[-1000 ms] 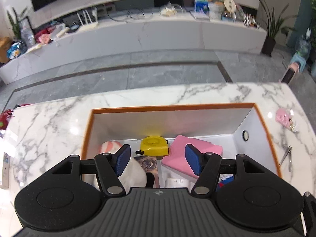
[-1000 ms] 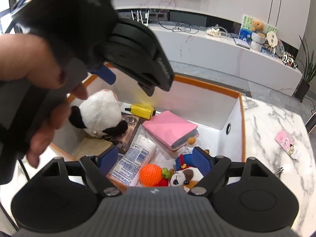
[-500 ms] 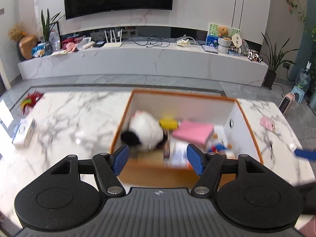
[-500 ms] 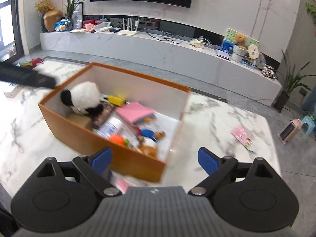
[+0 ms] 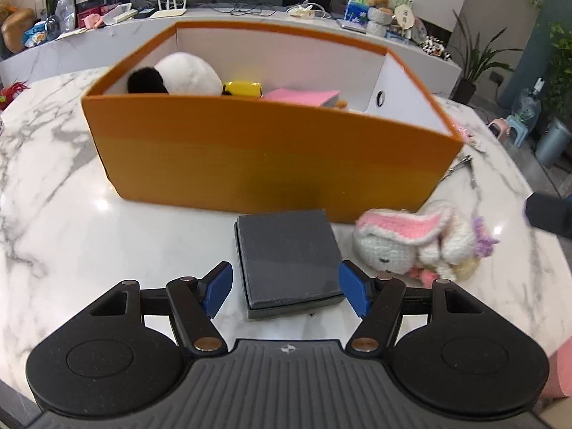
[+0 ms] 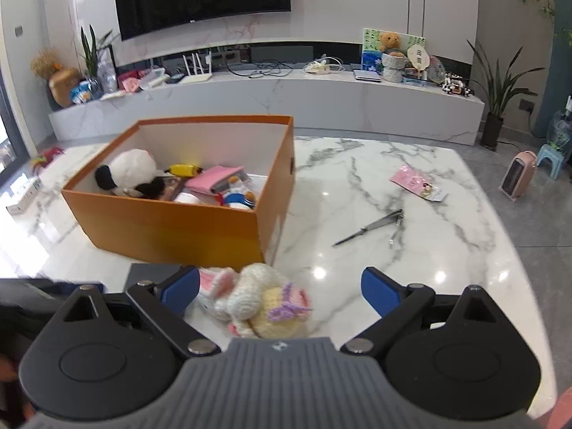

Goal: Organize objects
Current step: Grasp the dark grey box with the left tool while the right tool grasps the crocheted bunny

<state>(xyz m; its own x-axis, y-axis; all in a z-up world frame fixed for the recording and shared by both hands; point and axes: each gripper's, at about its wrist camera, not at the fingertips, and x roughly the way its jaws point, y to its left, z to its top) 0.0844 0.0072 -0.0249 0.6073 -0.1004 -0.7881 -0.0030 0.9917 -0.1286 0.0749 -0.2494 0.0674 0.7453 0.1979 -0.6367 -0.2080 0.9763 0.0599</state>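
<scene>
An orange box (image 5: 271, 164) (image 6: 168, 228) stands on the marble table, holding a panda plush (image 5: 182, 73) (image 6: 132, 171), a yellow tape measure (image 5: 243, 88), a pink book (image 5: 300, 95) and other toys. In front of it lie a flat dark grey box (image 5: 287, 259) (image 6: 150, 273) and a knitted white and pink bunny (image 5: 411, 243) (image 6: 257, 300). My left gripper (image 5: 286, 291) is open, its blue fingers either side of the grey box's near end. My right gripper (image 6: 280, 287) is open wide, low over the bunny, which lies by its left finger.
Nail clippers and a thin metal tool (image 6: 371, 227) and a pink packet (image 6: 416, 182) lie on the table (image 6: 357, 178) right of the box. A white packet (image 6: 23, 196) sits at the far left edge. A TV console stands behind.
Both grippers have pulled back out of the orange box and dropped low to the table's near side. The left now straddles the grey box and the right hangs over the bunny.
</scene>
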